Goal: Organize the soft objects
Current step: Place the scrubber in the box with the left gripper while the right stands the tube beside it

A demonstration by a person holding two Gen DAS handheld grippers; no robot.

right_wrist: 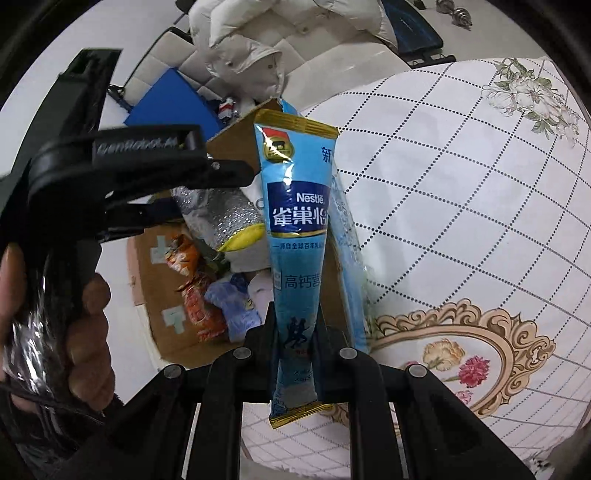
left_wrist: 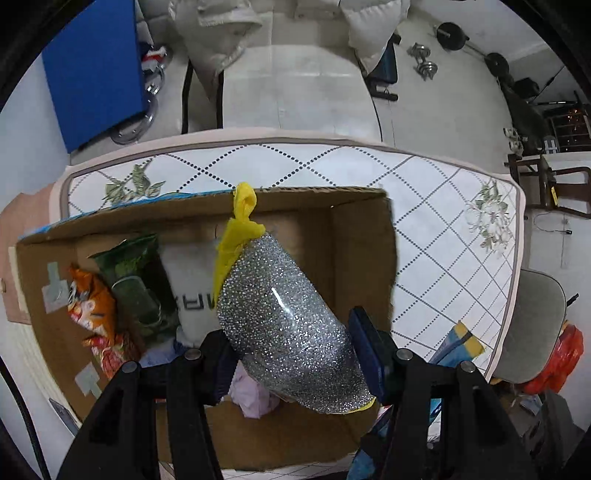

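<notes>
In the left wrist view my left gripper is shut on a glittery silver pouch with a yellow knotted top, held above an open cardboard box. The box holds a green packet, an orange snack bag, a white pillow-like item and a pale pink cloth. In the right wrist view my right gripper is shut on a blue Nestle pouch, upright beside the box. The left gripper body with the silver pouch shows at left.
The box stands on a table with a white quilted floral cloth, also in the right wrist view. A blue board, white padded jacket, dumbbells and grey chair surround it. A blue-yellow packet lies right of the box.
</notes>
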